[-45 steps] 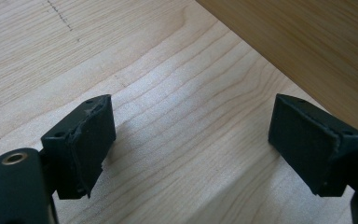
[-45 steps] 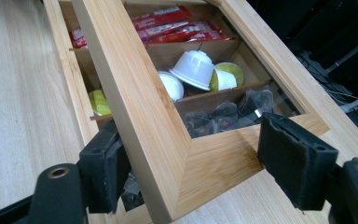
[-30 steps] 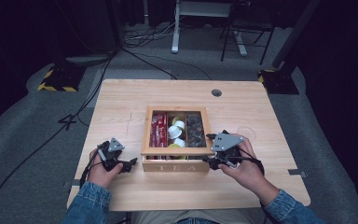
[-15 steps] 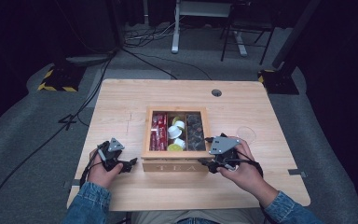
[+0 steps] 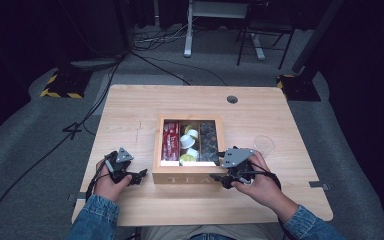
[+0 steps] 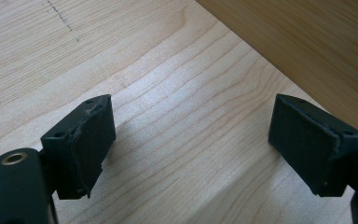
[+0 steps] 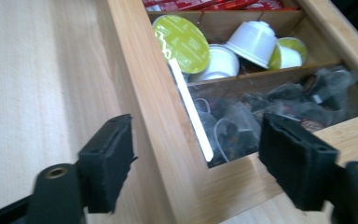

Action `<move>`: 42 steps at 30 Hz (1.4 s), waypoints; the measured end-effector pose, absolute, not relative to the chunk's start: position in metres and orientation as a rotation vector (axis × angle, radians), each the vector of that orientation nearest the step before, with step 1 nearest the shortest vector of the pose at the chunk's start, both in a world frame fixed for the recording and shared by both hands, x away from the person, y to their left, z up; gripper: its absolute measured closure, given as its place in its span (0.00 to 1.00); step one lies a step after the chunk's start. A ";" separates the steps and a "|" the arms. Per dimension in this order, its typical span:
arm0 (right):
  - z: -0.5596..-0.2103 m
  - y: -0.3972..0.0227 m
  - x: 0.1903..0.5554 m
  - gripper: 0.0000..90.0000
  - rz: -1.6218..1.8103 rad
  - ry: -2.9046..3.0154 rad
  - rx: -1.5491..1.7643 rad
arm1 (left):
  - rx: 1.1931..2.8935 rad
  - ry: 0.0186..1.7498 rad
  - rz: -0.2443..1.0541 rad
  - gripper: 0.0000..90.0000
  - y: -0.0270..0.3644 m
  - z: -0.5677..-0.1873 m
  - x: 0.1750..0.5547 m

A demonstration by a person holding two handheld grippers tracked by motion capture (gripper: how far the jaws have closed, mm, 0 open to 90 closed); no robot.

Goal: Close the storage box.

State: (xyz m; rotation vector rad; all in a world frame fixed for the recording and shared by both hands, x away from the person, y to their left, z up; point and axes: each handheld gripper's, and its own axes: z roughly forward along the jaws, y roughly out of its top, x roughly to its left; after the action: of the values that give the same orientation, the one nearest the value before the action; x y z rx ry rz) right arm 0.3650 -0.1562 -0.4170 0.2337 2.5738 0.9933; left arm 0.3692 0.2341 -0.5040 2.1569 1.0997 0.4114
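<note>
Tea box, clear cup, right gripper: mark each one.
tea box (image 5: 187, 177), high view, front wall
clear cup (image 5: 263, 145), high view, its side wall
right gripper (image 7: 196, 179), right gripper view, midway between its fingertips

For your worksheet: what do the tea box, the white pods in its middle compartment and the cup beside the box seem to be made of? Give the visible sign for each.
Tea box: light wood, possibly bamboo, smooth matt finish; fine straight grain shows on its rim.
White pods: probably plastic, smooth with a slight sheen; some have printed green lids, perhaps foil.
Cup: clear plastic or glass; the table shows through it.
</note>
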 end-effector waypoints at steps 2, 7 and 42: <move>-0.415 -0.157 0.366 0.29 1.047 2.574 0.257 | 2.157 1.097 0.415 0.17 0.234 -0.504 0.369; -0.404 -0.163 0.369 0.28 1.145 2.550 0.329 | 2.156 1.098 0.414 0.17 0.234 -0.504 0.369; -0.369 -0.289 0.392 0.18 1.229 2.367 0.786 | 2.156 1.093 0.418 0.17 0.250 -0.504 0.360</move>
State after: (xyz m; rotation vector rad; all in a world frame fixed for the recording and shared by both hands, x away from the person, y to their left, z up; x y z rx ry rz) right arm 0.3924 -0.2895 -0.3690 0.7865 2.3672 1.2288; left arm 0.3597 0.2495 -0.5041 2.1558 1.0935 0.4179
